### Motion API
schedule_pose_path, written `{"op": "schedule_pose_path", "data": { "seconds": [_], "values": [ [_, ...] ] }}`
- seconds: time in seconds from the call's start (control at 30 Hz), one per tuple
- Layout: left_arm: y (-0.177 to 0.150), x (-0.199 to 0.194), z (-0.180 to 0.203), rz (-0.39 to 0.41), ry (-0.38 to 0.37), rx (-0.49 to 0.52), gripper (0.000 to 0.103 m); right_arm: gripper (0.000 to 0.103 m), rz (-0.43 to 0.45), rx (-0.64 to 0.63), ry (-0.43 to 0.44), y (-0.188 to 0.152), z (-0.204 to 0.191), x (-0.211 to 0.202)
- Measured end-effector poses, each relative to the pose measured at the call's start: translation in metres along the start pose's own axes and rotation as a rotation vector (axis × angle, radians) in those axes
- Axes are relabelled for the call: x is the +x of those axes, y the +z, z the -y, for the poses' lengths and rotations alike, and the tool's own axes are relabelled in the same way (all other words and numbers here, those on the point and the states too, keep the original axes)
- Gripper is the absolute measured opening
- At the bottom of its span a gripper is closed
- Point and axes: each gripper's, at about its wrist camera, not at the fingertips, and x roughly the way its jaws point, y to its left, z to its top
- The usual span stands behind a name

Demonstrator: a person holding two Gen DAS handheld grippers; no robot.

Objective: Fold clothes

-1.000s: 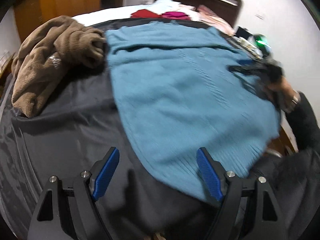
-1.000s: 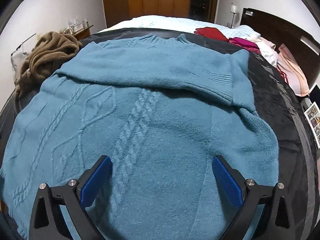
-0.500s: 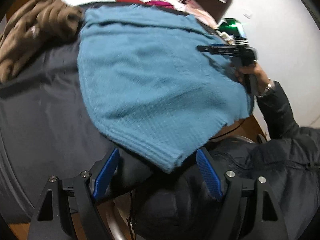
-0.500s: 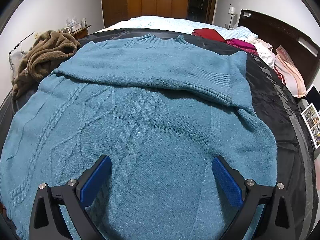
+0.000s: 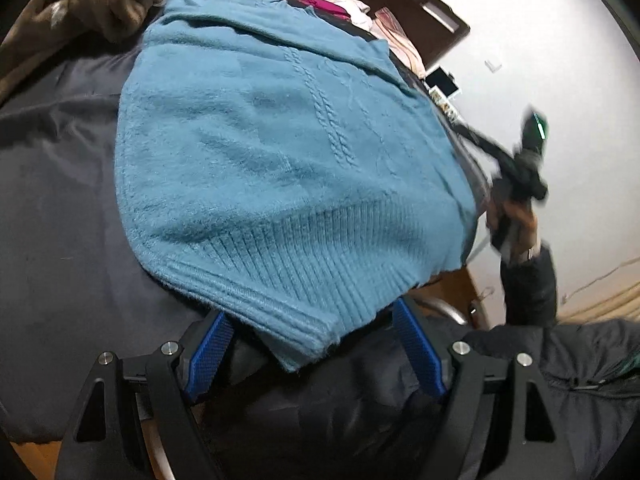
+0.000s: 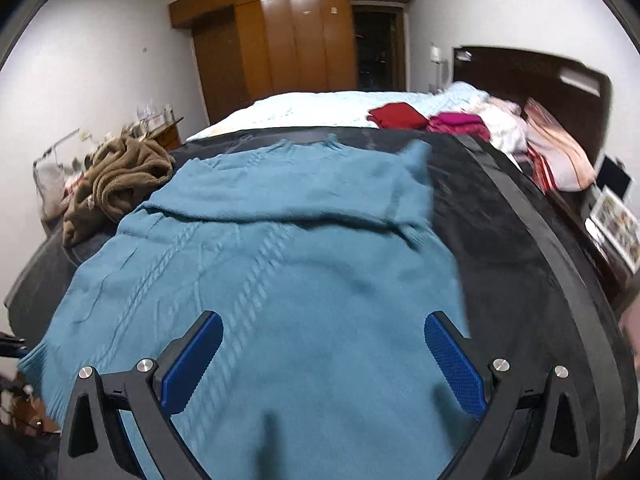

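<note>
A teal cable-knit sweater [image 5: 280, 168] lies spread on a black sheet [image 5: 52, 200], one sleeve folded across its chest [image 6: 280, 196]. My left gripper [image 5: 312, 312] stands open at the sweater's near hem. The ribbed hem corner [image 5: 304, 336] hangs between the blue pads, which do not press on it. My right gripper [image 6: 320, 320] is open too, hovering above the sweater's [image 6: 288, 288] lower body with nothing gripped. In the left wrist view the right gripper [image 5: 520, 168] shows blurred in a hand beyond the sweater's right edge.
A crumpled brown garment [image 6: 116, 184] lies at the sheet's far left. Folded red [image 6: 396, 116] and pink [image 6: 460, 124] clothes sit on the bed behind. A dark headboard [image 6: 532, 76] and a wooden wardrobe [image 6: 288, 48] stand beyond. A dark-sleeved arm [image 5: 528, 284] is at the right.
The left view has swung down toward the near hem, whose corner now sits between the left jaws. The right gripper has lifted and drawn back, moving off past the sweater's right edge.
</note>
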Motion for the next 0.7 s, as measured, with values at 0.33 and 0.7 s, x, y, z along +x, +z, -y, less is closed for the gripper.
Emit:
{"op": "schedule_pose_path", "data": {
  "seconds": [0.33, 0.7],
  "values": [
    [0.014, 0.005, -0.010, -0.015, -0.088, -0.071, 0.084, 0.098, -0.042, 0.194, 0.122, -0.082, 0.054, -0.089],
    [0.013, 0.007, -0.016, 0.001, -0.131, -0.131, 0.085, 0.057, -0.186, 0.438, 0.303, -0.140, 0.080, -0.068]
  ]
}}
